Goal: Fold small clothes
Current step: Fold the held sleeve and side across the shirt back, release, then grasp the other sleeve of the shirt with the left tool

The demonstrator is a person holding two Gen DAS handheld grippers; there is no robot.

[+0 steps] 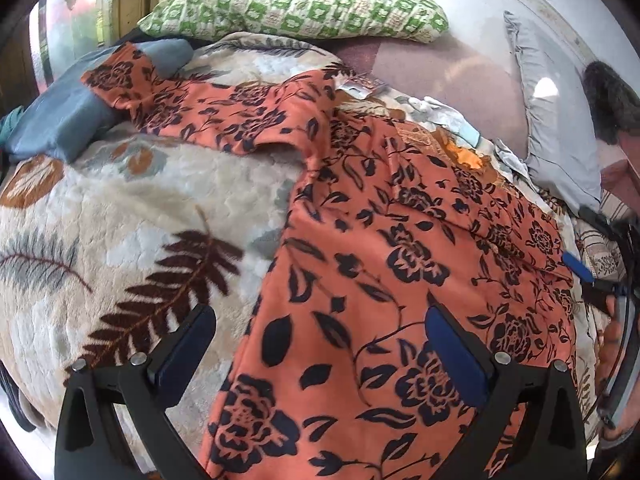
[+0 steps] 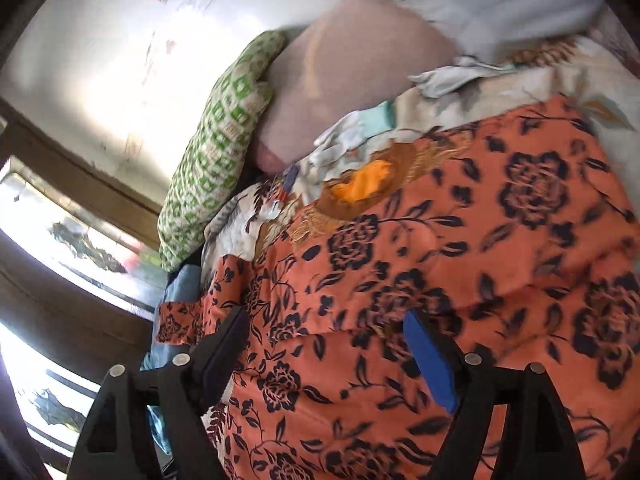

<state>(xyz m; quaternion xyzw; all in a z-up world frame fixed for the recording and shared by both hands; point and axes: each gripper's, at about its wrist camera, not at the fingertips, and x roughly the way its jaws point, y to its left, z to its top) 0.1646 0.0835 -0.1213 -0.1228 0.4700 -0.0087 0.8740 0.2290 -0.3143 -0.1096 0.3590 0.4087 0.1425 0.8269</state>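
An orange garment with a dark flower print (image 1: 380, 240) lies spread on the bed. One sleeve (image 1: 192, 100) stretches to the left, and the right side is folded inward over the body. Its neckline shows a bright orange lining (image 2: 364, 184). My left gripper (image 1: 320, 332) is open low over the garment's left edge, one finger over the blanket and one over the cloth, with nothing pinched. My right gripper (image 2: 324, 332) stands open just above the garment (image 2: 460, 260), with nothing pressed between its pads. Its blue pad (image 1: 578, 266) shows at the garment's right edge in the left wrist view.
A fleecy blanket with leaf print (image 1: 120, 220) covers the bed. A green patterned pillow (image 1: 296, 4) and a grey pillow (image 1: 552, 120) lie at the far side. Folded blue cloth (image 1: 60, 112) sits under the sleeve end. Small white and teal cloths (image 1: 444, 114) lie beyond the neckline. A person's hand (image 1: 612, 332) is at the right.
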